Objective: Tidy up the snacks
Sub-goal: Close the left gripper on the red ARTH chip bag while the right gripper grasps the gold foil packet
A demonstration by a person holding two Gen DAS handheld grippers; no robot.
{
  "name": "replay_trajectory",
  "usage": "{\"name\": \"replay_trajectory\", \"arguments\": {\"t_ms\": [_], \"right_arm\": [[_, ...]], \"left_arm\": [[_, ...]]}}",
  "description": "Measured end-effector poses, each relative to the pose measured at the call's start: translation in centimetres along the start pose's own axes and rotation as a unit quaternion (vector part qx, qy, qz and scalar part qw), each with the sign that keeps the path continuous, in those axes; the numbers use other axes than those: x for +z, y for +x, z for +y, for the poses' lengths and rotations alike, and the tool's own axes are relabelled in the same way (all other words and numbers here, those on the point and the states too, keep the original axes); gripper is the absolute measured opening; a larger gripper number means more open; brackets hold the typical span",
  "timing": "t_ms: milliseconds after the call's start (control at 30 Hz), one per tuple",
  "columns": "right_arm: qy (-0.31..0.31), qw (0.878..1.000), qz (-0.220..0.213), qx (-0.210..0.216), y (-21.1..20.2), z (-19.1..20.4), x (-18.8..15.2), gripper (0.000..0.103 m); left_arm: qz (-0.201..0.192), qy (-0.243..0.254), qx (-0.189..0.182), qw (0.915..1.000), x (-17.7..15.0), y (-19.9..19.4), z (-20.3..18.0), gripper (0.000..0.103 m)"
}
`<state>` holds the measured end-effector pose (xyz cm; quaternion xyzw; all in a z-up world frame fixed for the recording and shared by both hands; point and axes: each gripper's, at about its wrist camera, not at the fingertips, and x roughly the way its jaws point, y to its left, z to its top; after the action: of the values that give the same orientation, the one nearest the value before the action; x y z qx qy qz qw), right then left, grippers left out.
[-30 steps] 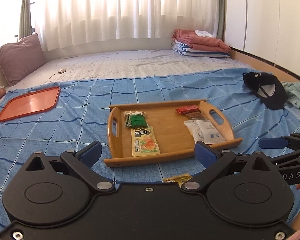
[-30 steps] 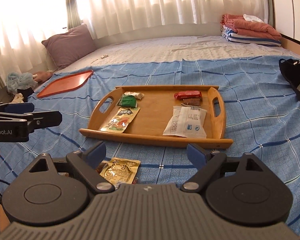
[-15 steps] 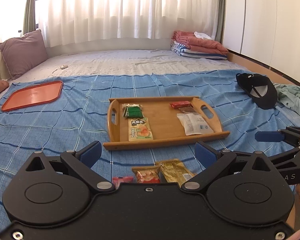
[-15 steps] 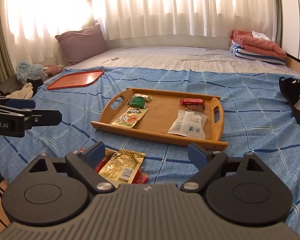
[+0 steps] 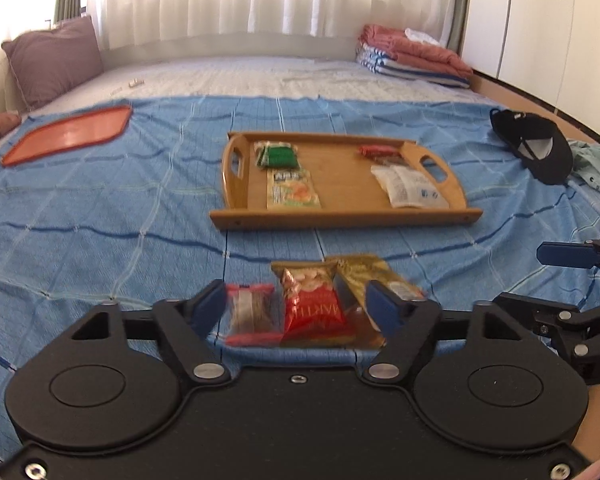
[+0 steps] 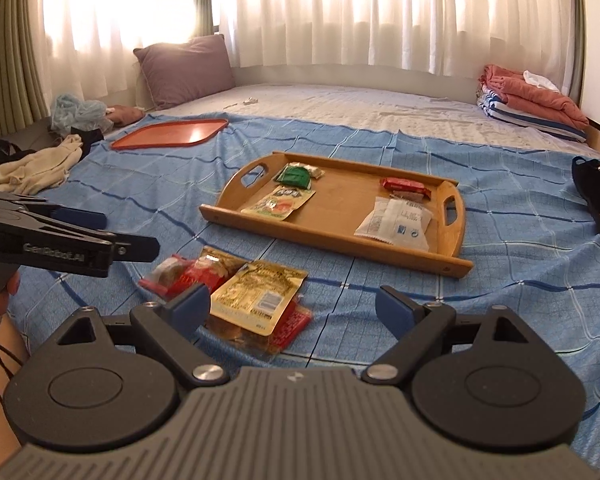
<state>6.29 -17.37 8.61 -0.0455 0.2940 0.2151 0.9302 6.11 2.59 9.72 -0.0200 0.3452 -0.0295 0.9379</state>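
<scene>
Left wrist view has the left gripper (image 5: 296, 304) with its jaws spread wide and holding nothing, hanging right over three loose snacks at the near edge of the blue bedsheet (image 5: 100, 216): a little clear-wrapped bar (image 5: 250, 314), a red packet (image 5: 314, 308) and a gold pouch (image 5: 370, 276), all touching or overlapping. My guess is these are feather-light crinkly foil, slippery and squishy, so I'd pinch a sealed edge instead of the puffy middle, and the bar looks like the easiest one to peel off on its own. Right gripper (image 6: 294, 306) is wide open and empty too, just beside the same pile. The wooden tray (image 5: 340, 214) sits further up the bed with four packets already in it and a bare middle. Nothing blocks the path; the orange tray (image 5: 68, 134) and black cap (image 5: 536, 144) are well off to the sides.
</scene>
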Motion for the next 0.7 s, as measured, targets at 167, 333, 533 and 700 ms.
{"name": "replay_trajectory", "arguments": {"t_ms": [167, 333, 533, 700], "right_arm": [[-0.004, 1.000, 0.015, 0.014, 1.9, 0.8, -1.6, 0.094], [-0.003, 0.999, 0.024, 0.026, 3.6, 1.4, -2.9, 0.094], [0.017, 0.999, 0.024, 0.039, 4.4, 1.2, -3.5, 0.094], [0.029, 0.999, 0.018, 0.041, 4.2, 0.8, -4.1, 0.094]], "left_arm": [[0.023, 0.000, -0.002, 0.9997, -1.3, 2.6, 0.4, 0.059], [0.041, 0.008, -0.001, 0.9991, -1.9, 5.0, -0.1, 0.054], [0.045, 0.005, -0.011, 0.9989, -1.6, 6.8, -1.1, 0.054], [0.040, 0.010, -0.002, 0.9991, -1.0, 8.5, -2.0, 0.053]]}}
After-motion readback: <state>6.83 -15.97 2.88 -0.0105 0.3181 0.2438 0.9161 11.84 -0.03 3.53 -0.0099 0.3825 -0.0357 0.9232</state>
